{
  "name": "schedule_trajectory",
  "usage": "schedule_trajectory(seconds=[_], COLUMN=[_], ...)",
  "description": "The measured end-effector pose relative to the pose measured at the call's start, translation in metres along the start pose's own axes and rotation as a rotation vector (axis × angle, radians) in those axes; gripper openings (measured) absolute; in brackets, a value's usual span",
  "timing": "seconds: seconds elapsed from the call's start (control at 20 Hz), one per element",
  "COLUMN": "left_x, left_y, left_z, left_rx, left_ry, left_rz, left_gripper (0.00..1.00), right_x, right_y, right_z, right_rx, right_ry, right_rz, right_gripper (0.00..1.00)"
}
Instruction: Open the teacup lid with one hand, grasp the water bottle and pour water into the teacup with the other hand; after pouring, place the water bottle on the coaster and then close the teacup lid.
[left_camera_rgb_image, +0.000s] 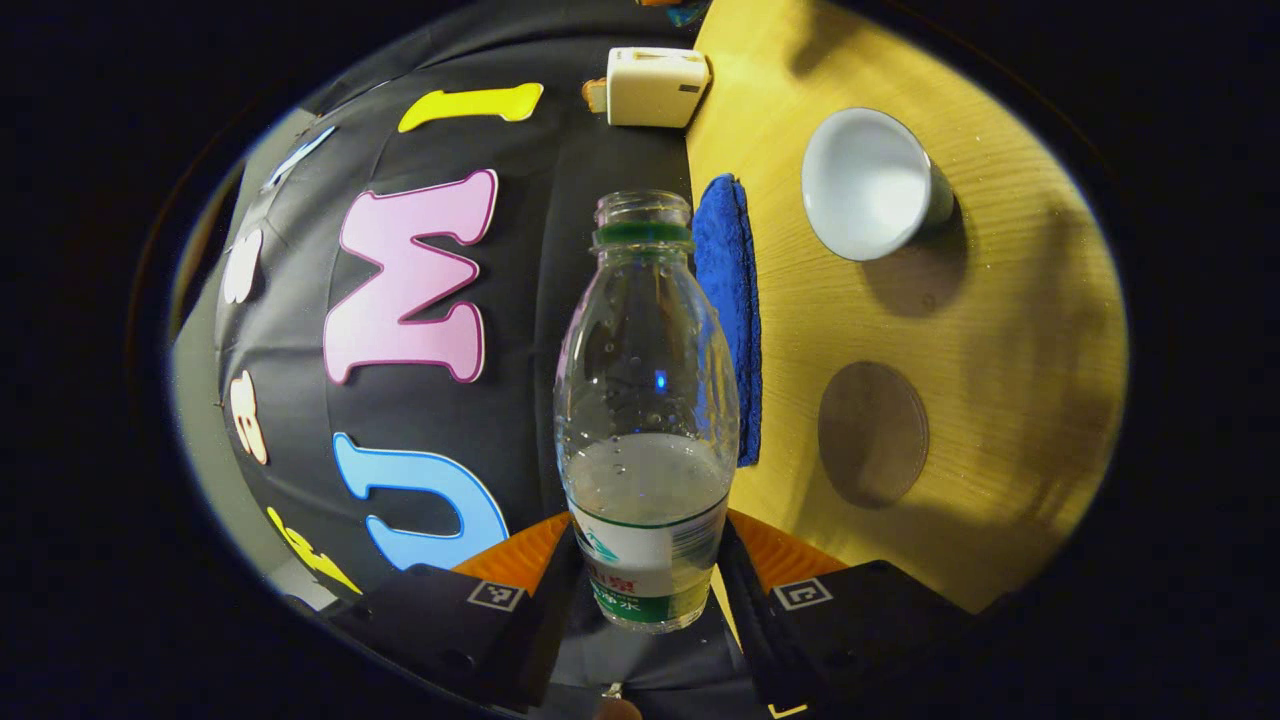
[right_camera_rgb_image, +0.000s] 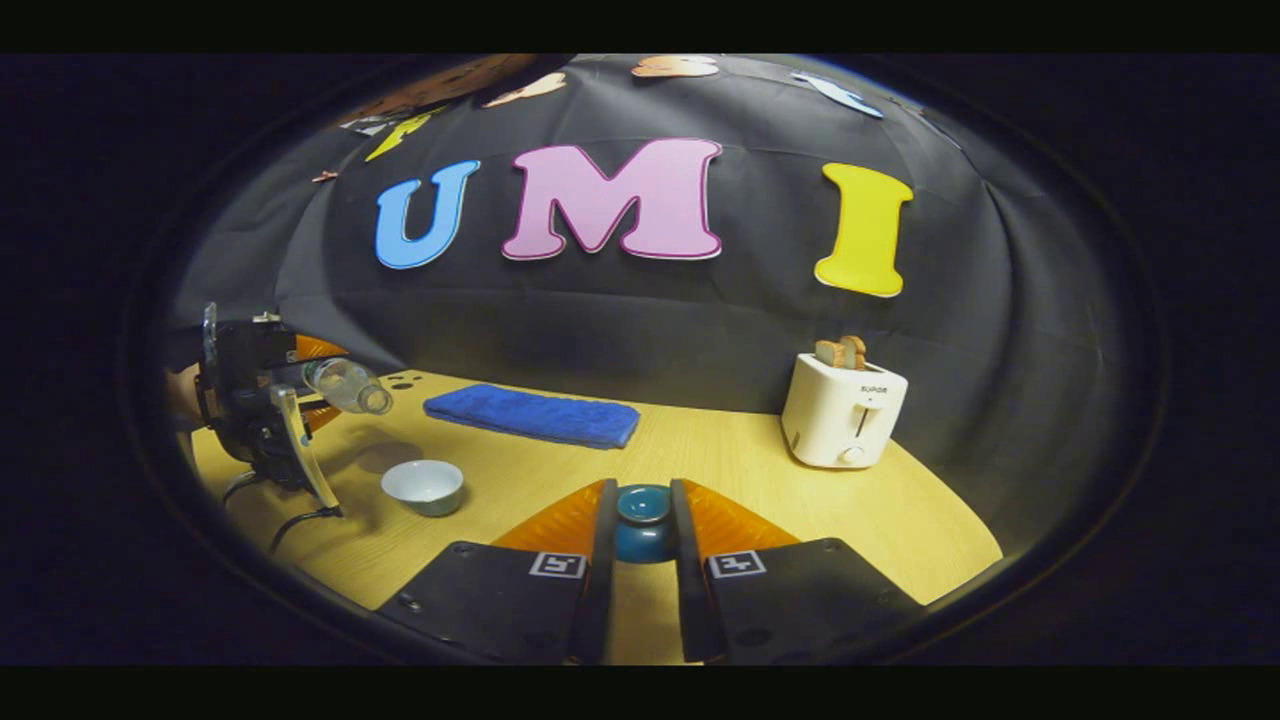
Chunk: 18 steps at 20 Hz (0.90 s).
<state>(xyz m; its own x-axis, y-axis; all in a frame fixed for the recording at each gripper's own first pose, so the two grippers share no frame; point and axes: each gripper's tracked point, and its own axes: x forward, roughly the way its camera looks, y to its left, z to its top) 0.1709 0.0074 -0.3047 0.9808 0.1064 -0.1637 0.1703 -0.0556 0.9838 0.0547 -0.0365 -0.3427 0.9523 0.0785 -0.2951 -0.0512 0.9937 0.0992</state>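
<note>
Clear plastic water bottle (left_camera_rgb_image: 646, 420) clamped between the left gripper (left_camera_rgb_image: 648, 580) fingers, cap off, part full, tipped on its side. In the left gripper view the white teacup (left_camera_rgb_image: 868, 184) sits on the wooden table (left_camera_rgb_image: 1000, 330) at 2 o'clock of the bottle, round coaster (left_camera_rgb_image: 873, 434) at 4 o'clock, blue towel (left_camera_rgb_image: 730, 310) just behind the bottle. Right gripper (right_camera_rgb_image: 642, 535) jaws closed on the dark blue teacup lid (right_camera_rgb_image: 644, 522), held above the table. In the right gripper view the teacup is at 9 o'clock of the lid, toaster (right_camera_rgb_image: 843, 408) at 2 o'clock.

Teacup (right_camera_rgb_image: 422, 486) sits on table (right_camera_rgb_image: 800, 510), towel (right_camera_rgb_image: 532, 416) behind it.
</note>
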Motion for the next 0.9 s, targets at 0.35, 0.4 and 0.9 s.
schedule_trajectory(seconds=[0.35,0.4,0.9], left_x=[0.004,0.004,0.008], left_y=[-0.007,-0.006,0.0], left_z=[0.006,0.007,0.01], left_rx=[0.072,0.084,0.15], left_ry=[-0.027,-0.03,-0.052], left_rz=[0.01,0.015,0.052], left_gripper=[0.75,0.75,0.75], right_x=[-0.001,-0.001,-0.001], right_y=[-0.006,-0.007,-0.008], right_z=[0.0,0.0,-0.002], right_rx=[-0.004,-0.005,-0.012], right_ry=[-0.005,-0.004,-0.005], right_rz=[-0.01,-0.013,-0.016], right_gripper=[0.24,0.24,0.29])
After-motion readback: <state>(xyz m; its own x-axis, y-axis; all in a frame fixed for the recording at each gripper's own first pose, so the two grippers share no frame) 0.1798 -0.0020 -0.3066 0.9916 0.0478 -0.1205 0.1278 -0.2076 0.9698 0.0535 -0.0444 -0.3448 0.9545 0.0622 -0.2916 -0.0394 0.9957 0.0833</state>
